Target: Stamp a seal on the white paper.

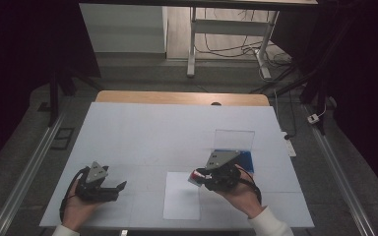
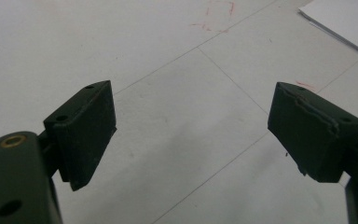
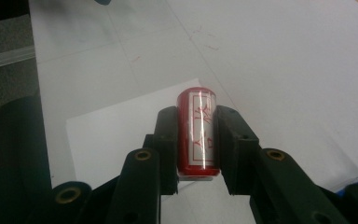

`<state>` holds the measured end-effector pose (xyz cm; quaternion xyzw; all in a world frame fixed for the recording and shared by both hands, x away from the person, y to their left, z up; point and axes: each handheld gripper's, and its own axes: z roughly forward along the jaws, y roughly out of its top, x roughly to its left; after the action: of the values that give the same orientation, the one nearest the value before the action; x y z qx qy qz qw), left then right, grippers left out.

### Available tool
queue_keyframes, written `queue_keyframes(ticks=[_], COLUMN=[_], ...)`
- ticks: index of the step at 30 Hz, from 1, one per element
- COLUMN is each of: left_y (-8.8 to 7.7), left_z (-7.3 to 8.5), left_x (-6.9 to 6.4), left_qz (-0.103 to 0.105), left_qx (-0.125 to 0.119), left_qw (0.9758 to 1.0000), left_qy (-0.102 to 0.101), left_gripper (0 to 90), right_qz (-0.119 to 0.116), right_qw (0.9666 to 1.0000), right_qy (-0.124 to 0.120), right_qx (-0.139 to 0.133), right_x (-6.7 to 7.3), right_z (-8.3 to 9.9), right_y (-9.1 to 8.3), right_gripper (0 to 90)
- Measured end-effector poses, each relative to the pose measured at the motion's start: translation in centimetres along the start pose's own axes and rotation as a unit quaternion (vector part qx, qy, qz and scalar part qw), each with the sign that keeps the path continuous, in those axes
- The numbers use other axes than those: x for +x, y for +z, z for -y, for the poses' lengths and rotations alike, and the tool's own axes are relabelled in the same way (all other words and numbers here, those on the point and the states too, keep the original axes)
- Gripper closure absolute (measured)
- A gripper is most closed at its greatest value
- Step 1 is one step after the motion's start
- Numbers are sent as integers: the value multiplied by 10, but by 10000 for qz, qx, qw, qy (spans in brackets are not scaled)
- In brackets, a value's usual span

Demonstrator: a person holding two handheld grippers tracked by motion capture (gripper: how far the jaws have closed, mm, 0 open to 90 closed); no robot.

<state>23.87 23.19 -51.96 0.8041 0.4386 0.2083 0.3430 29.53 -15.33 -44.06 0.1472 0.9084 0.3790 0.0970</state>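
Carried a red stamp (image 3: pixel 196 133) clamped in right gripper (image 3: pixel 196 140) toward paper sheet (image 1: pixel 181 196); left gripper (image 2: pixel 191 135) wide open, empty; needed pressing down next.

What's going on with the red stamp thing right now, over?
Right gripper shut on the red stamp, above the white paper sheet. Left gripper open, holding nothing, over the table. Nothing in the way. Over.

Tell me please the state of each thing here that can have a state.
Left tongs: open, nothing between the jaws.
Right tongs: shut on the red stamp.
Red stamp: clamped between the jaws, above the paper sheet.
Paper sheet: flat on the table.
Blue case: lid open and upright.
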Motion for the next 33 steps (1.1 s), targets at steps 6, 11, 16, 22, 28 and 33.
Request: queue_keyframes(ticks=[6, 11, 16, 22, 28, 33], left_y=[0, 0, 0, 0, 0, 0], left_z=[0, 0, 0, 0, 0, 0], left_x=[0, 0, 0, -1, 0, 0], left_qz=[0, 4, 8, 10, 7, 2], left_qx=[-14, -19, -6, -5, 0, 0], left_qw=[10000, 10000, 10000, 10000, 10000, 10000], left_qy=[6, 6, 7, 13, 12, 8], left_gripper=[154, 154, 154, 154, 154, 154], right_qz=[-142, -129, -239, -302, -316, -328], right_qw=[9999, 9999, 9996, 9991, 9987, 9980], right_qy=[-18, -102, -118, -216, -274, -325], right_qx=[-48, 42, 64, 181, 300, 429], right_x=[6, 11, 15, 23, 27, 28], right_z=[-2, -4, -3, -4, -5, -7], right_y=[4, 8, 16, 25, 36, 44], right_gripper=[701, 701, 701, 701, 701, 701])
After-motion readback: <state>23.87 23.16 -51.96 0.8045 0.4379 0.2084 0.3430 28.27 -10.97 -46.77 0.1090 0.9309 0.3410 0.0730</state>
